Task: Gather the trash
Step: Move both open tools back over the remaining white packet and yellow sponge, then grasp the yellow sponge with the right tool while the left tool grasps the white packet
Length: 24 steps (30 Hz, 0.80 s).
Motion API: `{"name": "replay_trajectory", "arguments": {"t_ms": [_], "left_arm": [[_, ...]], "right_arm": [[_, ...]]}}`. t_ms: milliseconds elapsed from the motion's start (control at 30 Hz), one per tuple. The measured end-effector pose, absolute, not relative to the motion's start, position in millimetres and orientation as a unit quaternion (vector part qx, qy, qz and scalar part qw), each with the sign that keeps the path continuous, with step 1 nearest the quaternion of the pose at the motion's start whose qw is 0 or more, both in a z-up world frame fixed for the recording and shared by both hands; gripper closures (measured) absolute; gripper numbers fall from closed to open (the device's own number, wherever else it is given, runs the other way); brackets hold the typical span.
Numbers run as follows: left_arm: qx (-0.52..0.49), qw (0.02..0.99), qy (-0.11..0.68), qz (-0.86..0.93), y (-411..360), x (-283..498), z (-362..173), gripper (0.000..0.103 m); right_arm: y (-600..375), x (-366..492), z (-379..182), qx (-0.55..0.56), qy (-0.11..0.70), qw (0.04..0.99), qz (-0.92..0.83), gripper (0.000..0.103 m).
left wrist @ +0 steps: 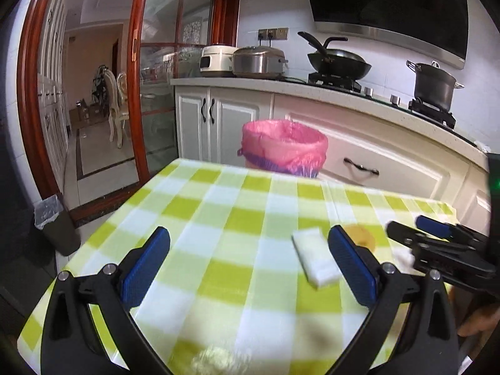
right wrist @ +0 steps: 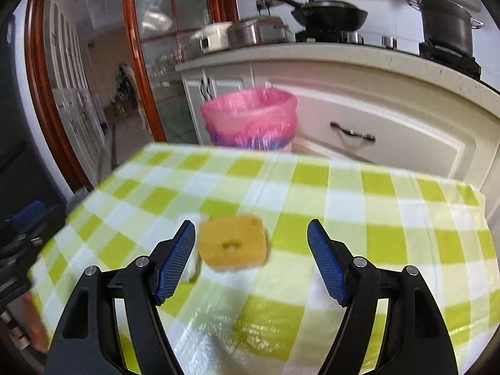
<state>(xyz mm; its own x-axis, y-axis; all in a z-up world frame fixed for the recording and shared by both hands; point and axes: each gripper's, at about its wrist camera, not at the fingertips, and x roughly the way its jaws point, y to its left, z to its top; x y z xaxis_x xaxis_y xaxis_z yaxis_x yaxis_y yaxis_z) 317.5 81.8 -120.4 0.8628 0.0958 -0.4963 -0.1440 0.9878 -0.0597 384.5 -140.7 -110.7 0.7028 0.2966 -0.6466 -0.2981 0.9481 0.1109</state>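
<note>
The right gripper (right wrist: 250,250) is held wide open and empty, the yellow sponge (right wrist: 233,243) lying on the checked tablecloth (right wrist: 390,218) between its fingers. The left gripper (left wrist: 250,262) is likewise open, a white block (left wrist: 315,261) just inside its right finger. The sponge is judged soft and light, best pinched across its flat sides.

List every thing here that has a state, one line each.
Left tool: open, empty.
Right tool: open, nothing gripped.
Yellow square sponge with a hole: lying flat on the checked tablecloth.
White rectangular foam block: lying flat, loose.
Pink-lined trash bin: upright, uncovered.
White cabinet doors: shut.
</note>
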Motion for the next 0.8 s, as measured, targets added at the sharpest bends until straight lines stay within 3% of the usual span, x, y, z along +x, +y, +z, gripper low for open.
{"name": "replay_trajectory", "arguments": {"t_ms": [800], "left_arm": [[-0.099, 0.953, 0.275, 0.077, 138, 293, -144, 0.005]], "right_arm": [[-94, 430, -163, -0.035, 0.433, 0.893, 0.119, 0.027]]}}
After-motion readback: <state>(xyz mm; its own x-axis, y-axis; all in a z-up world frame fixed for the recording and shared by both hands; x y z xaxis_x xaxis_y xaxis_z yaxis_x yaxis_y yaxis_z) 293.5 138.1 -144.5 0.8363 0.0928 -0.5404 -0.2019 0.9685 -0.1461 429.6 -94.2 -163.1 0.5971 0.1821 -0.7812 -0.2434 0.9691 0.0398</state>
